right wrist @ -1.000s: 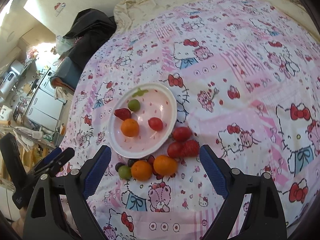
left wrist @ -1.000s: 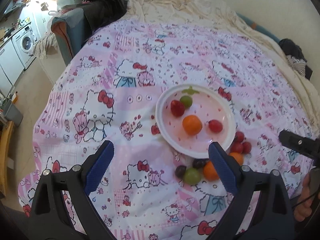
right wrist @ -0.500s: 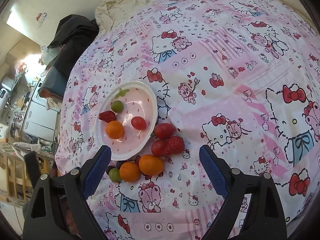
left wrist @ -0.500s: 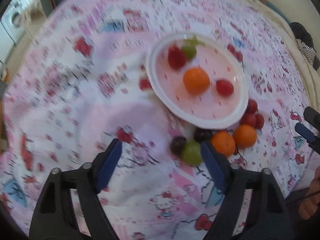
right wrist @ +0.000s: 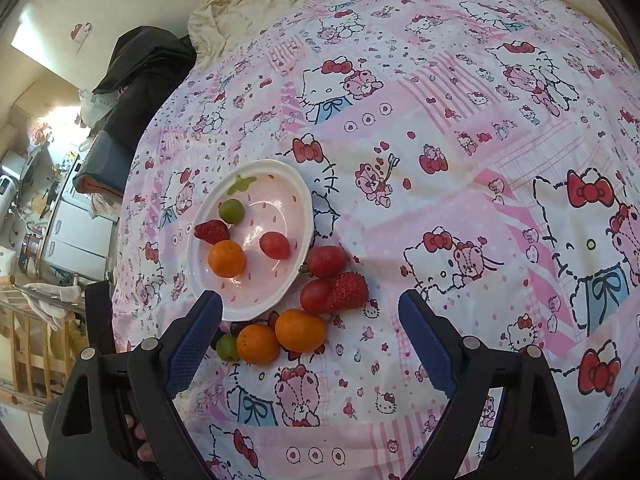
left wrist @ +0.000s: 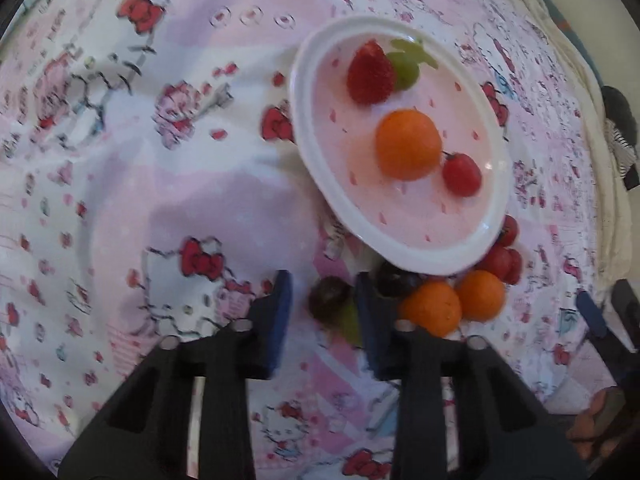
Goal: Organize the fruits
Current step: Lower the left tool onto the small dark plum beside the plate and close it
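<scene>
A white plate (left wrist: 316,168) (right wrist: 296,280) on the Hello Kitty sheet holds a strawberry (left wrist: 370,74), a green grape (left wrist: 406,70), an orange (left wrist: 408,148) and a red tomato (left wrist: 462,174). Loose fruit lies below its rim: a dark grape (left wrist: 330,298), a green grape (left wrist: 350,322), another dark grape (left wrist: 394,280), two oranges (left wrist: 430,308) (right wrist: 300,330) and red fruit (right wrist: 326,262). My left gripper (left wrist: 322,292) is low, its jaws narrowed around the dark grape with small gaps. My right gripper (right wrist: 310,316) is wide open above the loose fruit, holding nothing.
The right gripper's tip (left wrist: 592,318) shows at the left wrist view's right edge. A dark pile of clothes (right wrist: 140,76) lies at the bed's far left corner, a cream blanket (right wrist: 248,4) behind. Kitchen units (right wrist: 72,232) stand beyond the left edge.
My left gripper has dropped toward the loose fruit and its jaws have narrowed around the dark grape. My right gripper has shifted slightly and stays open.
</scene>
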